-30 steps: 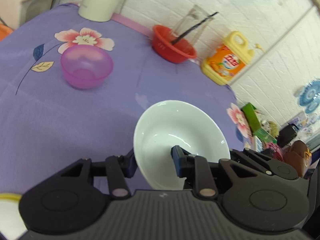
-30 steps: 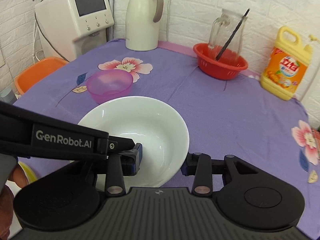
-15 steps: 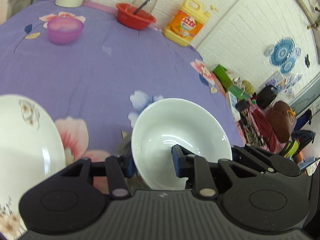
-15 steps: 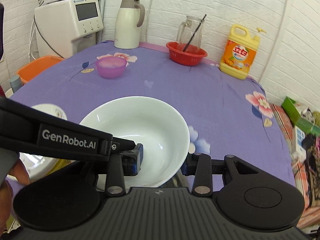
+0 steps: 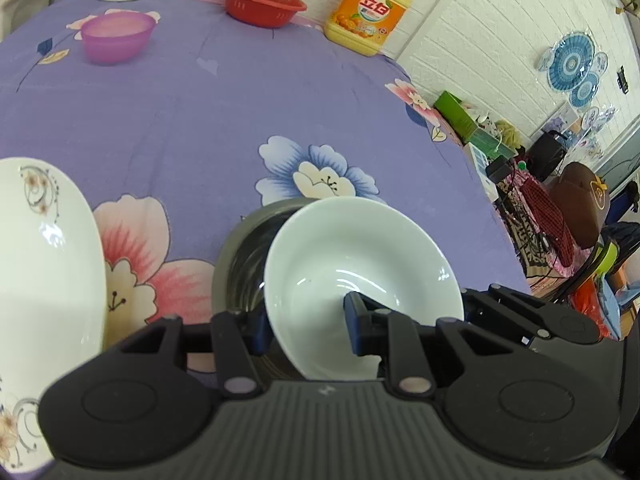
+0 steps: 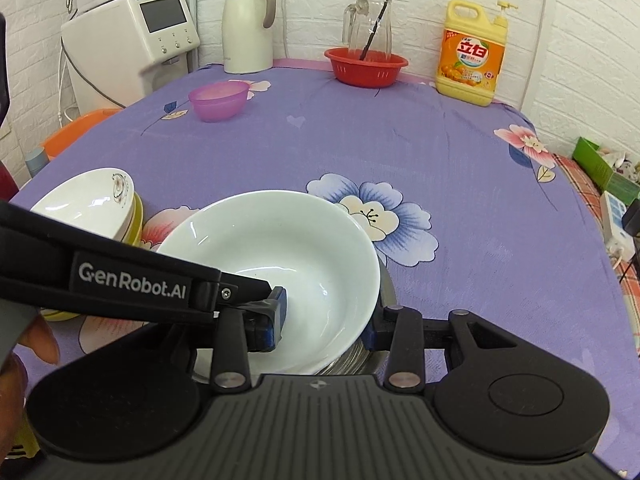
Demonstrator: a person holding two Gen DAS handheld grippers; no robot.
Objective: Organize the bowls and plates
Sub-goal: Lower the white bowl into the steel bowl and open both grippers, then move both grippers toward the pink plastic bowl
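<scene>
Over the near edge of the bench (image 6: 440,152), both tools angle downward onto one white bowl (image 6: 288,256). The left tool (image 5: 308,326) pinches the bowl's rim, one finger inside, one outside. The right tool (image 6: 326,330) clamps the opposite wall the same way. Beneath the bowl sits a steel bowl (image 5: 240,256), mostly hidden. A stack of floral plates (image 6: 92,204) lies just beside; its lower pieces are hard to make out.
</scene>
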